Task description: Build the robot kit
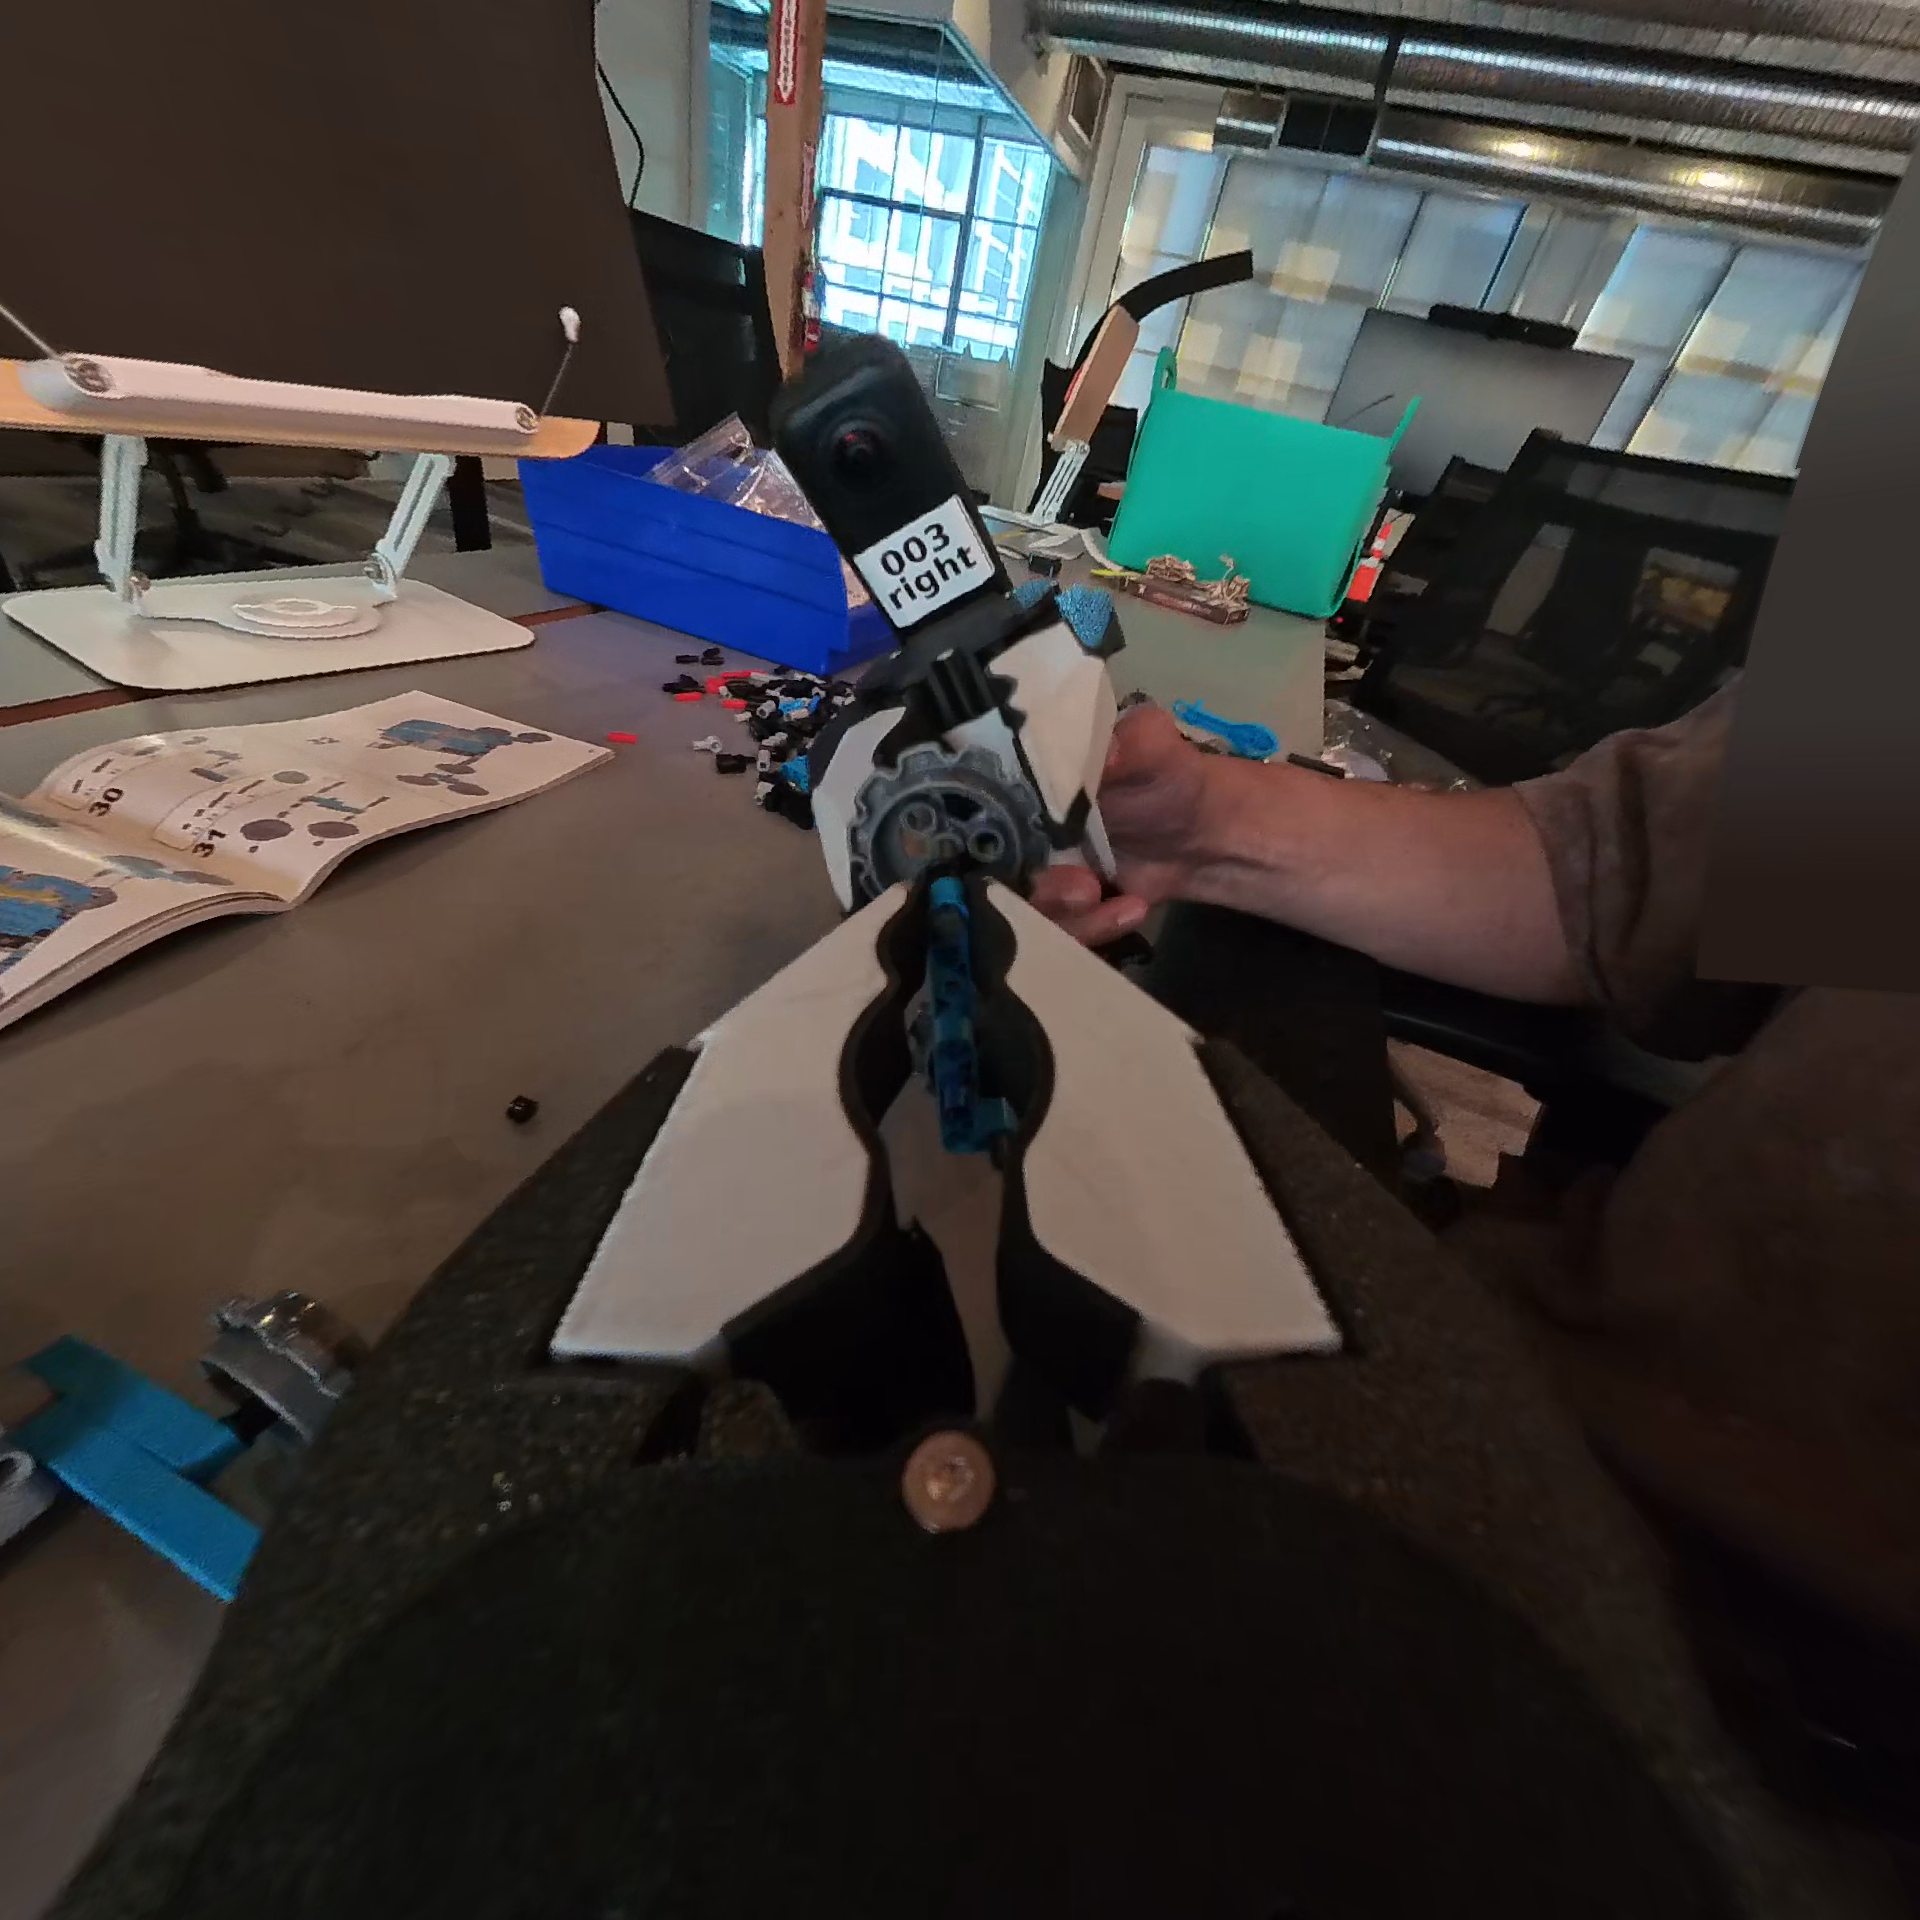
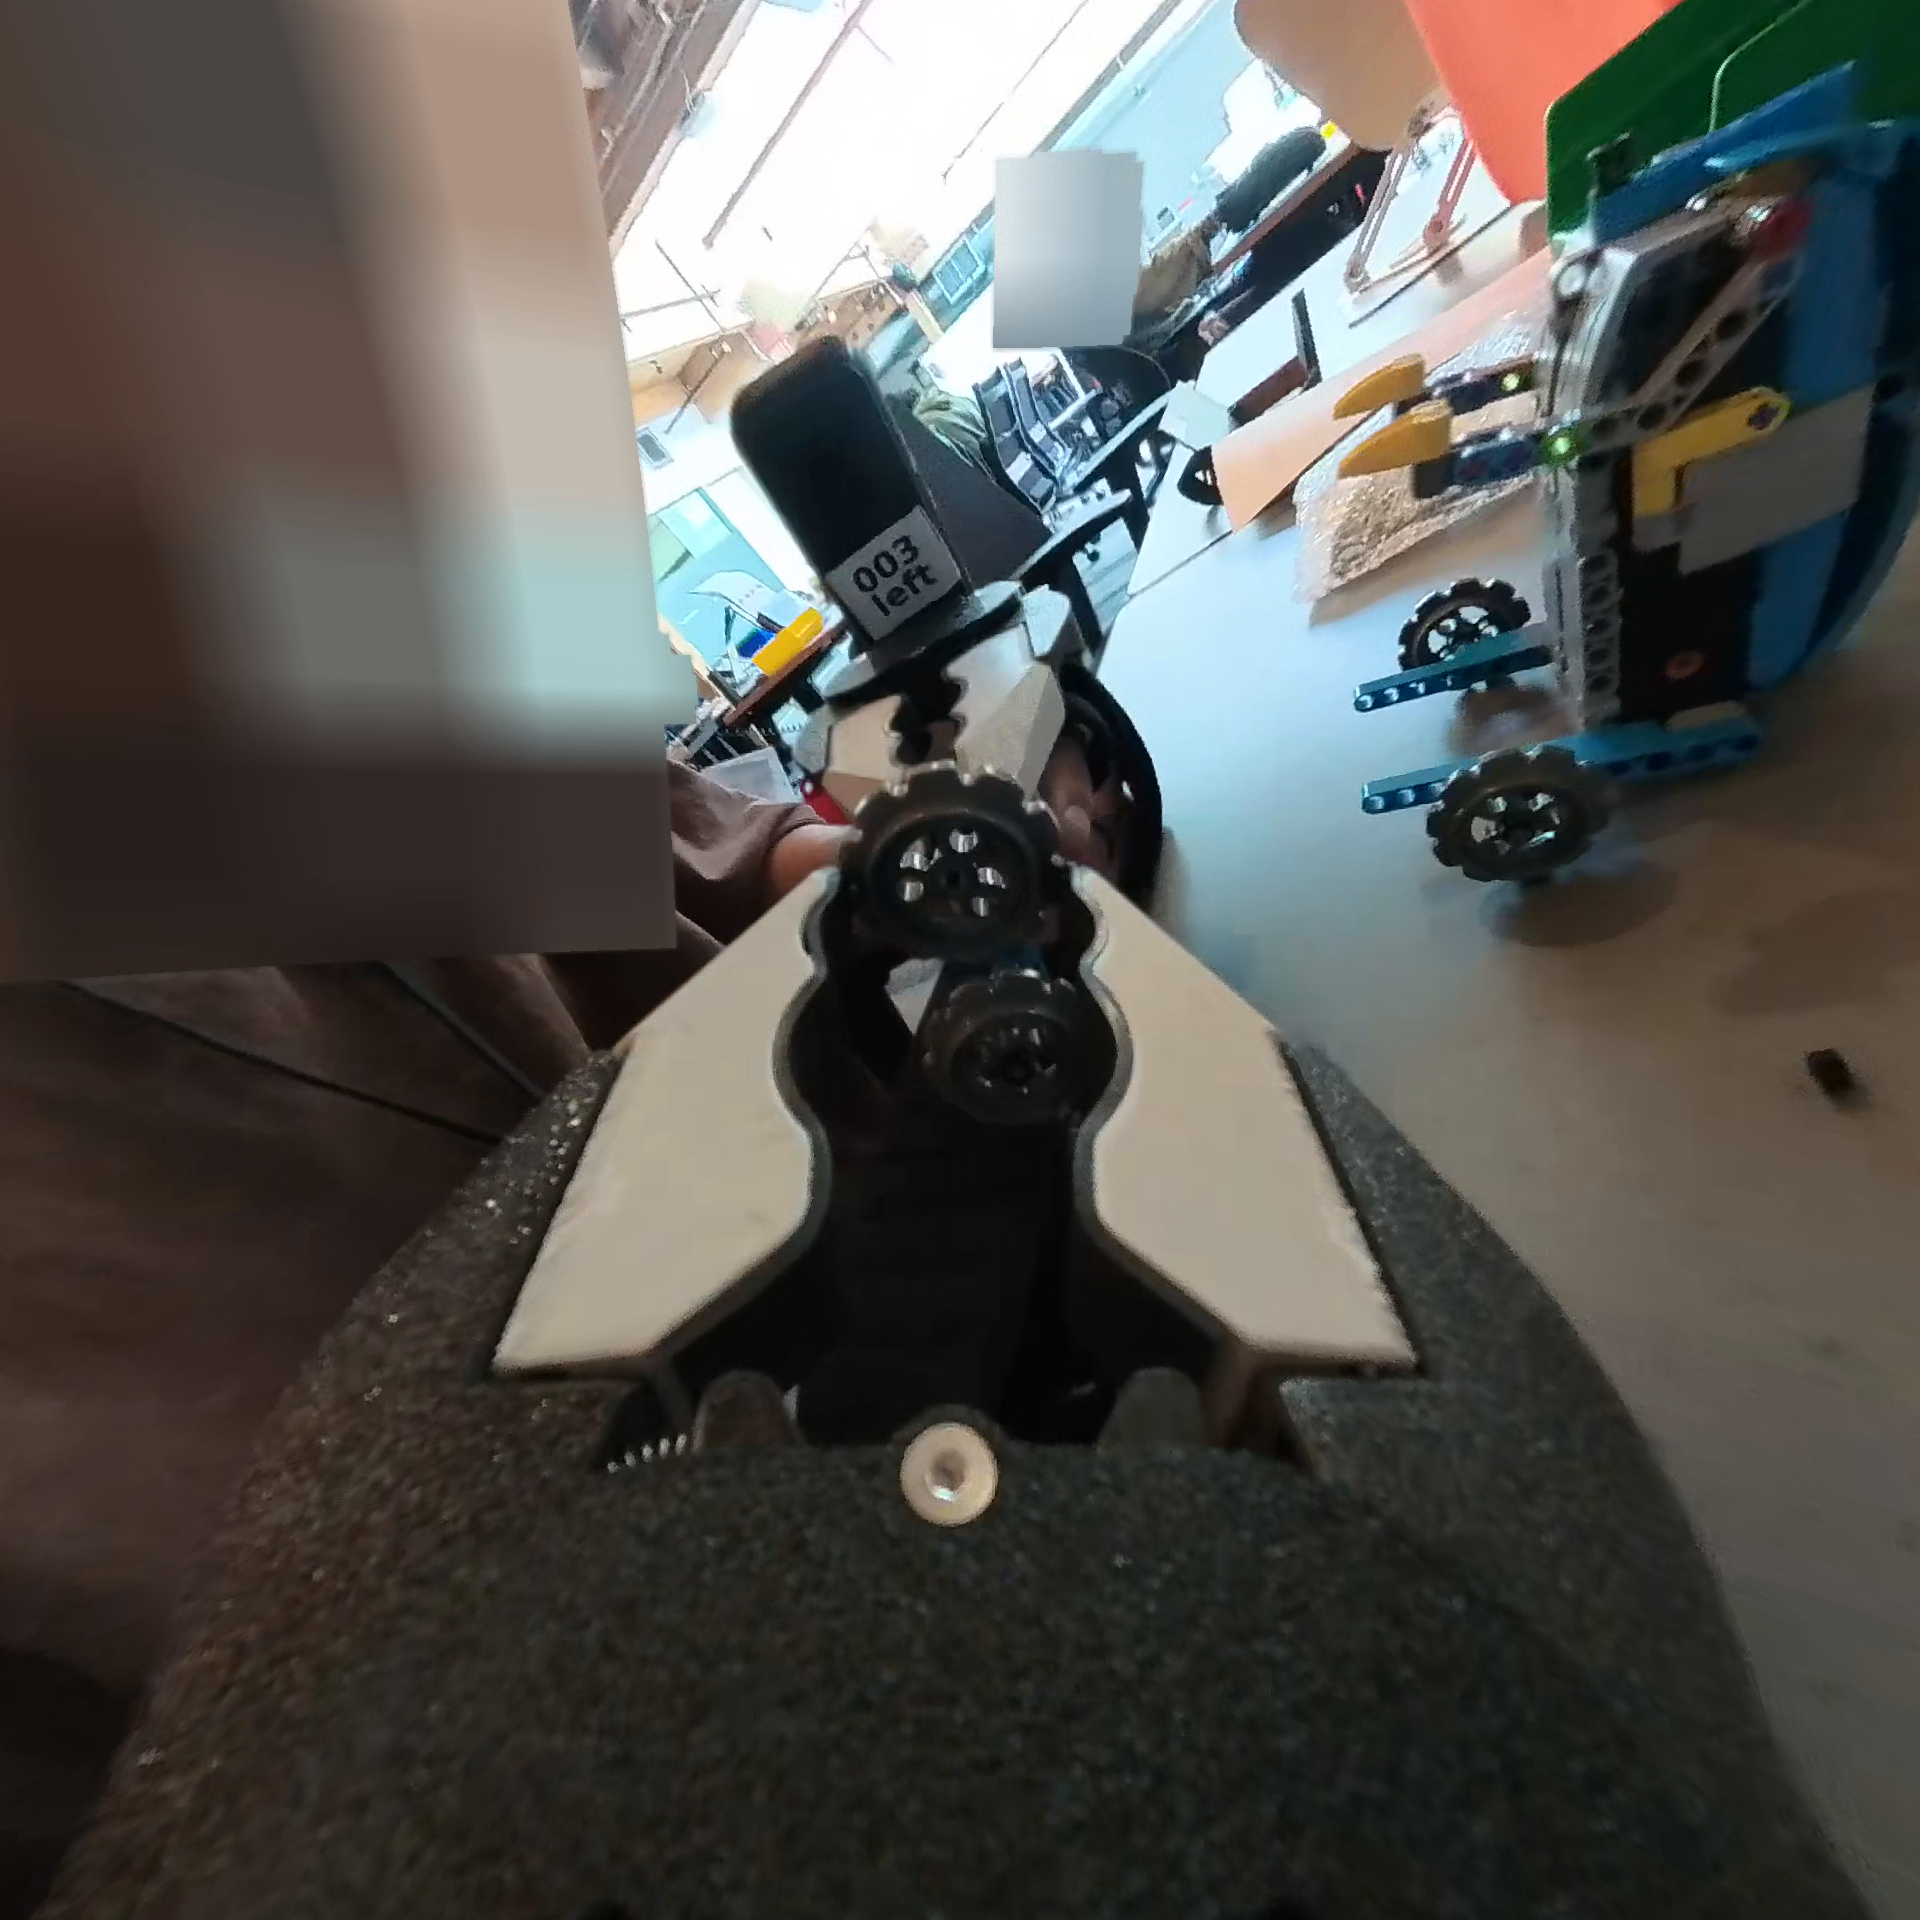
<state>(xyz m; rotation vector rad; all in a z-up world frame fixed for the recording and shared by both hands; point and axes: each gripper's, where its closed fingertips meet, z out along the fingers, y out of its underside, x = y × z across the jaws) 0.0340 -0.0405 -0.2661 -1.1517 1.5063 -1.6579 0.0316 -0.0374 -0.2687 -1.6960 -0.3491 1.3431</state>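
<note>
Two wheels [image 2: 951, 873] in R claw [image 2: 961, 914], booklet [image 1: 260, 810] L-view only

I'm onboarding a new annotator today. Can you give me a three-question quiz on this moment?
1. True or false: the left gripper is closed on a blue beam.
2. What does the right gripper grip? A) a black toothed wheel B) the booklet C) a blue bin
3. Fill in: the open instruction booklet lies on the ___.

Key: 1 true. 2 A, the wheel. 3 table.
</note>
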